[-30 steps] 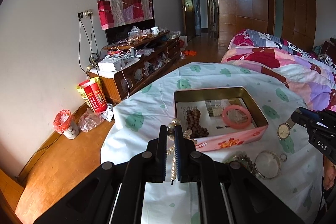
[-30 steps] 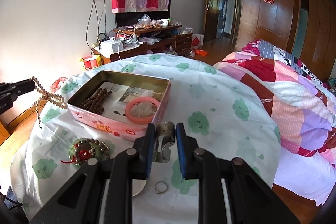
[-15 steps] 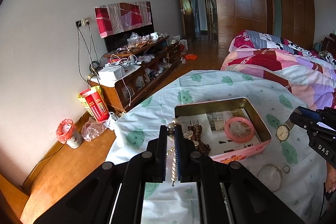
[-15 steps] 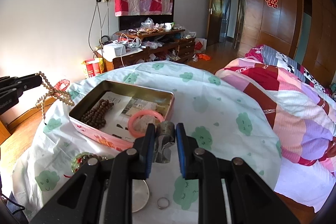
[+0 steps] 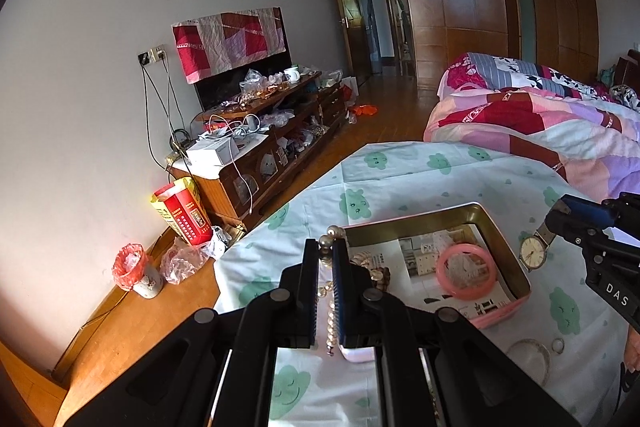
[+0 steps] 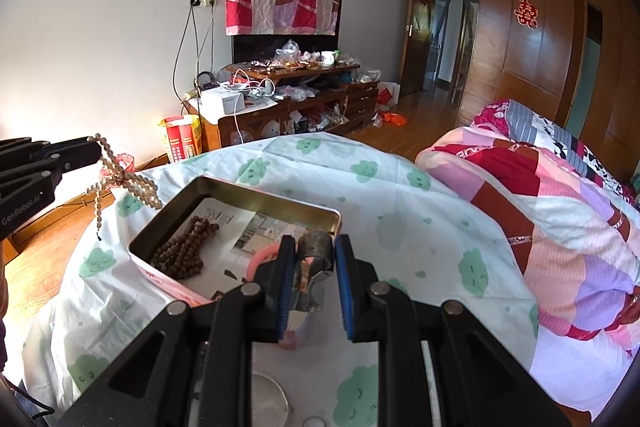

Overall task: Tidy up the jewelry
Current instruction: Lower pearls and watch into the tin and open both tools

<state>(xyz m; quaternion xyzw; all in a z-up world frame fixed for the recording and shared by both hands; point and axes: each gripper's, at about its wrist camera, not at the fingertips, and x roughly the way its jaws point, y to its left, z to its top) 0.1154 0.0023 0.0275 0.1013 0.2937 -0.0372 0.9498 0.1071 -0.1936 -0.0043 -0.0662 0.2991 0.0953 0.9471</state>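
Left wrist: our left gripper pinches the pearl strand at lower centre; right gripper clamps the watch band. Loose loops may snag the tin rim.

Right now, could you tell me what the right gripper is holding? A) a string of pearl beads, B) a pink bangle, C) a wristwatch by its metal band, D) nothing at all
C: in the left wrist view the right gripper clamps the band of a wristwatch whose dial hangs beside the tin; the pink bangle lies inside the tin.
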